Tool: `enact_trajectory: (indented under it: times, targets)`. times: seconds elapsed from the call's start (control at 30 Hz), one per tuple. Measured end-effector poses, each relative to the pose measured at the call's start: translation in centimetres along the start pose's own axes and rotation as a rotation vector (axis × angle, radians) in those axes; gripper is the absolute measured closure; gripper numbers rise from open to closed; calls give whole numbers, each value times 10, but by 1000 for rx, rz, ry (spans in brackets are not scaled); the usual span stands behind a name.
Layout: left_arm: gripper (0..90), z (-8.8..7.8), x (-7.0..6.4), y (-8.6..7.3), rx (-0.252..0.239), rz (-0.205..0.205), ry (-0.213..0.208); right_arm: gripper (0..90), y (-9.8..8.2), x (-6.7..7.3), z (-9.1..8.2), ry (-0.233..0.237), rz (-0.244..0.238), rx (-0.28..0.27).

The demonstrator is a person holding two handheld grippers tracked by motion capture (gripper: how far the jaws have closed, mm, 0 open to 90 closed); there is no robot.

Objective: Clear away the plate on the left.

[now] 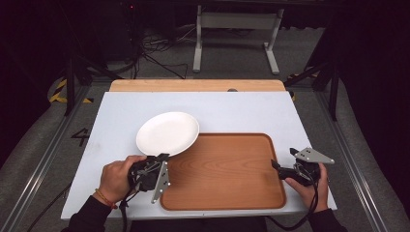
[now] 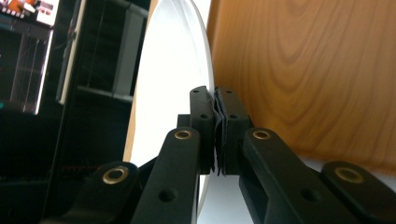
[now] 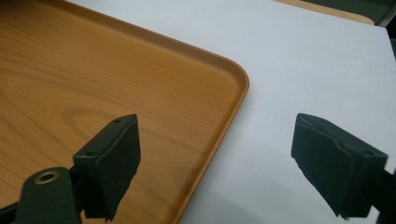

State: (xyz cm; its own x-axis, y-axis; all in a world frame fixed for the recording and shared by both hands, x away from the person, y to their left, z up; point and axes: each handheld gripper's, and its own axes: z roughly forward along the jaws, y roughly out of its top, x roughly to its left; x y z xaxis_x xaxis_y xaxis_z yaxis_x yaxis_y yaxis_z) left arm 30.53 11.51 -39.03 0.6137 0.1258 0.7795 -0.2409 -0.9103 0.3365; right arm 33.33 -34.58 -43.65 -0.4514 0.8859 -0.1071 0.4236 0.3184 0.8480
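Left gripper clamped on near rim of plate; plate overlaps far-left corner of tray, tray centre to the right. Right gripper wide open, empty, straddling tray's right edge.

white table | wooden tray on it | plate overlapping tray

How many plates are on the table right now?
1. The white plate overlaps the wooden tray's far-left corner, its near edge clamped in the left gripper. Nothing seems hidden.
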Motion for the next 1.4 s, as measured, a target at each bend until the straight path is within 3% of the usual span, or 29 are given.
enact_trajectory:
  times: [0.47,1.0,1.4]
  targets:
    - [868,15,-16,33,-57,73,-71,164,0,-1,-1,-3,3,-5]
    - [869,23,-34,52,-97,121,-126,166,-1,-1,-1,-2,-1,1]
    - [872,28,-55,70,-151,163,-172,167,-1,-1,0,-3,-2,2]
